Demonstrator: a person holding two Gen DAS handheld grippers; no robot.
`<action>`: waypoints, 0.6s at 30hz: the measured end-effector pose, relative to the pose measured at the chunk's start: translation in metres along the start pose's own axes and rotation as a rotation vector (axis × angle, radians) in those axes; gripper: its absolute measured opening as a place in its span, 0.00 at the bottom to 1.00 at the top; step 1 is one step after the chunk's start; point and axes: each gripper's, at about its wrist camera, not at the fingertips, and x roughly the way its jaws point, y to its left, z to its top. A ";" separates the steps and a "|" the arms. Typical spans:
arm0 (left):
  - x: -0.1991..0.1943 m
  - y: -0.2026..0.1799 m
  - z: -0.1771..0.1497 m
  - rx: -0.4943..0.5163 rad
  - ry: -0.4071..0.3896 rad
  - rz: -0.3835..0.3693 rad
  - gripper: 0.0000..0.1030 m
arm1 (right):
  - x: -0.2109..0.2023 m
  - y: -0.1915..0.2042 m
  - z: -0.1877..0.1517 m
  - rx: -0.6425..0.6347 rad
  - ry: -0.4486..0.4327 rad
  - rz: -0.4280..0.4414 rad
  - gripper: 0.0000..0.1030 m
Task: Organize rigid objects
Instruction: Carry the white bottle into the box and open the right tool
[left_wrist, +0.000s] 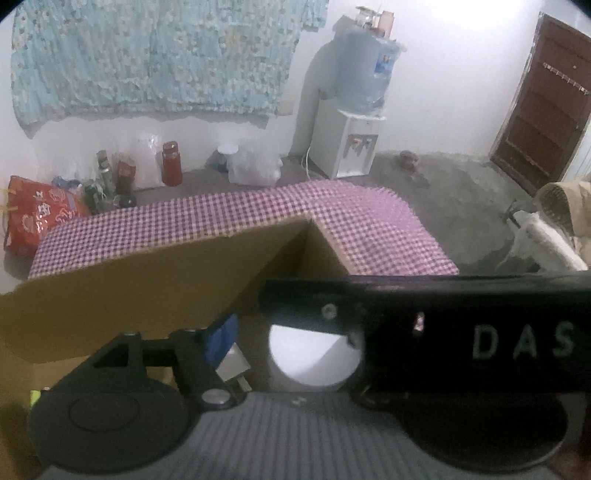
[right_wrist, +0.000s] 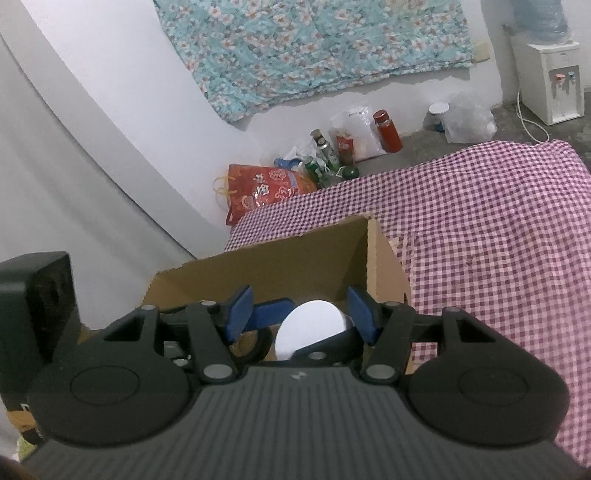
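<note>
An open cardboard box stands on the checked tablecloth; it also shows in the right wrist view. A white round object lies inside it, also seen in the right wrist view. My left gripper hangs over the box; only its left blue finger shows, since the other gripper's black body covers the right one. A small grey metal piece sits by that finger. My right gripper is open above the box, with the white object between and below its blue pads.
The purple checked tablecloth stretches right of and beyond the box. On the floor by the wall are bottles, a red bag and a water dispenser. A black box-shaped thing stands to the left. A brown door is at the right.
</note>
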 end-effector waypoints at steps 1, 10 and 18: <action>-0.005 0.000 0.001 0.001 -0.008 0.001 0.77 | -0.003 0.001 0.000 0.003 -0.006 -0.002 0.55; -0.062 -0.002 -0.003 0.001 -0.100 -0.021 0.87 | -0.055 0.019 -0.003 0.017 -0.100 0.007 0.58; -0.134 0.012 -0.031 -0.023 -0.180 -0.029 1.00 | -0.124 0.044 -0.025 -0.007 -0.191 0.033 0.75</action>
